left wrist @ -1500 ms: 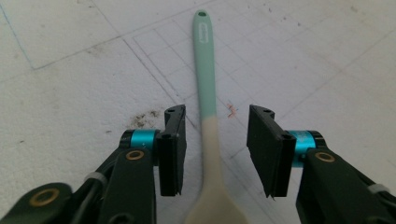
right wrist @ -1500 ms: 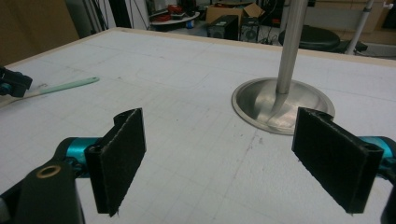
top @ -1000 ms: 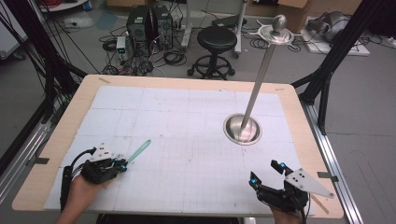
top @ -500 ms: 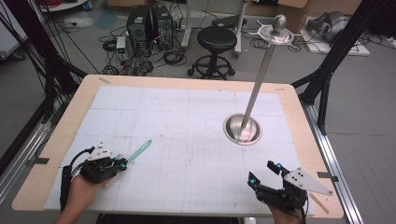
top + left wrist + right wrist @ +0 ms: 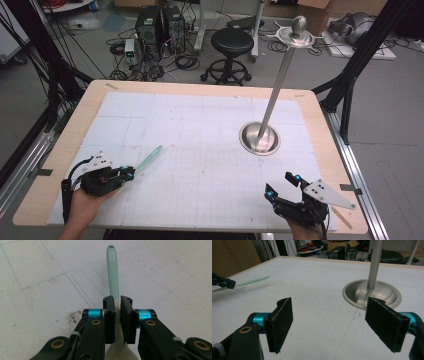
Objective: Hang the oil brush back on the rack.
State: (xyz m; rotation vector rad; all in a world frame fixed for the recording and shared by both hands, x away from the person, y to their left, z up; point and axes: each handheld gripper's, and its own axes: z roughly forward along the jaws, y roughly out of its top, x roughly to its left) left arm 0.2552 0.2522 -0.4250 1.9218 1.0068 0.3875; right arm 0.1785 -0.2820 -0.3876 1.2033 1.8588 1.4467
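Mint-green and slim, the spatula [image 5: 146, 161] juts from the left gripper [image 5: 129, 173] near the table's [image 5: 200, 90] front-left corner in the high view, its handle end pointing up and right over the white gridded mat [image 5: 200, 135]. The right gripper [image 5: 283, 186] sits near the front-right corner with its 2 jaws spread and nothing between them; the steel stand [image 5: 260, 137] rises behind it. In the left gripper view, the jaws are clamped on the spatula [image 5: 113, 270] where the green handle meets its cream blade. In the right gripper view, both pads [image 5: 283, 321] stand wide apart over bare mat, the stand's round base [image 5: 372, 293] just ahead, the spatula [image 5: 253, 281] far left.
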